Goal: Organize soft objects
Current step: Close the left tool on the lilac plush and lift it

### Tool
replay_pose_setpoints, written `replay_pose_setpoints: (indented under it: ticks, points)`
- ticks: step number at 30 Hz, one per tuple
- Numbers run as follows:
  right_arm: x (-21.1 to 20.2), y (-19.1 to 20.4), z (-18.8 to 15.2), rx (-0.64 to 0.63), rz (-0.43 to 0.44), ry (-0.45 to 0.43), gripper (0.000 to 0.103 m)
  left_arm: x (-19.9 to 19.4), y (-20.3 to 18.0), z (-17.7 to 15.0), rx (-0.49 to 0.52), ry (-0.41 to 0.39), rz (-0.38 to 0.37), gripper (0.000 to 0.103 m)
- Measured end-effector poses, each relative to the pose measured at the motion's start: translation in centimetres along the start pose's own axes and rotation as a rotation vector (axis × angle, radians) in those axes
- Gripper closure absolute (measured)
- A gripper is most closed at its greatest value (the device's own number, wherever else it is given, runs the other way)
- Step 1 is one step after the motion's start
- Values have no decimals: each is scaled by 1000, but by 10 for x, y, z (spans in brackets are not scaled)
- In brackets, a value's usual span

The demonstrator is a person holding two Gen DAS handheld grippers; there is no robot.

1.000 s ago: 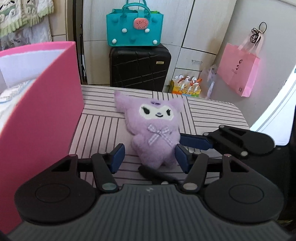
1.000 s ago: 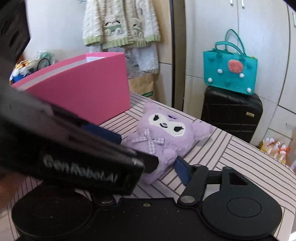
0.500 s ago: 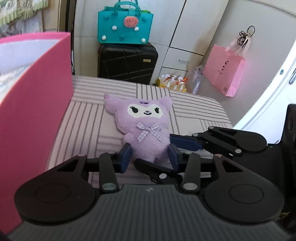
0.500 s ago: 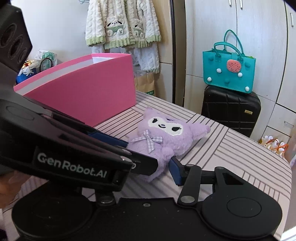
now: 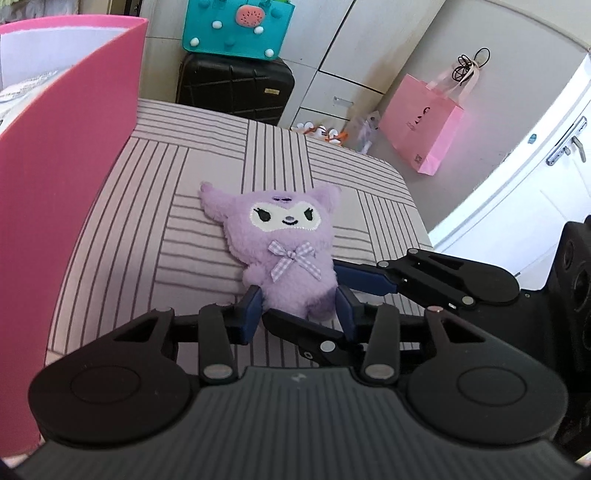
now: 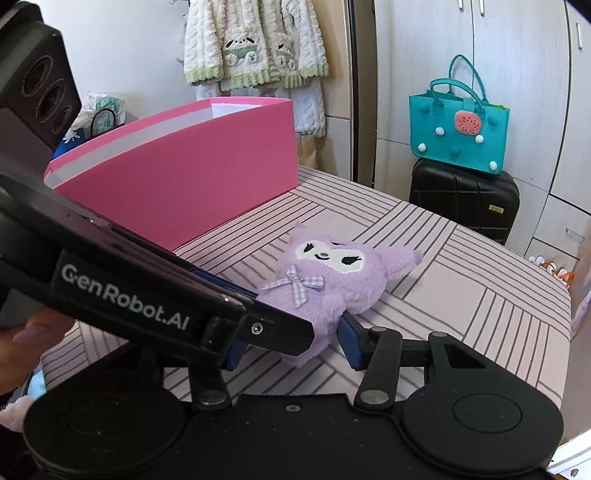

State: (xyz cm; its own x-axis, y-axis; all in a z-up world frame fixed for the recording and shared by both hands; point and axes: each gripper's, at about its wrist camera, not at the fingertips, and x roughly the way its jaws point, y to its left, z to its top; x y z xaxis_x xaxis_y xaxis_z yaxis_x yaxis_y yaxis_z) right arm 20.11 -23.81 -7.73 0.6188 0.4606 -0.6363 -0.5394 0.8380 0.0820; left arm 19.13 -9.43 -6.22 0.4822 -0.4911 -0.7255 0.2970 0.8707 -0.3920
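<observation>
Left wrist view: the purple plush doll with a white face patch and checked bow (image 5: 286, 254) lies face up on the striped pink-and-grey padded surface (image 5: 155, 236). The left gripper (image 5: 299, 310) has its blue pads (image 5: 251, 308) pressed against both flanks of the doll's lower body; its jaws have just been closing and now stand partly closed around the doll. The right gripper (image 5: 314, 299) reaches in from the right, one blue finger lying along the doll's side, the other crossing under its feet. Tall pink open-topped box (image 5: 62, 155) stands at the left, well apart from the doll. Behind: teal felt tote (image 5: 236, 26) on a black hard-shell suitcase (image 5: 236, 88); pink paper bag (image 5: 421, 125) on the wall.

Right wrist view: right gripper (image 6: 291, 343) partly closed, jaws just been closing, gripping the doll's (image 6: 332, 280) lower end; right pad (image 6: 349, 341) touches it, left pad mostly hidden behind the left gripper's body (image 6: 122, 291). Box (image 6: 177, 173) beyond the doll. A thumb (image 6: 33, 328) shows at the left edge.
</observation>
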Motion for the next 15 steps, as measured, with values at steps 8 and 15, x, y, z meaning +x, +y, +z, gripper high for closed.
replay_pose_setpoints:
  ticks: [8, 15]
  points:
    - [-6, 4, -8, 15, 14, 23, 45, -10, 8, -7, -35, 20, -22, 60]
    - [0, 9, -10, -9, -61, 8, 27, -3, 8, -1, 32, -80, 45, 52]
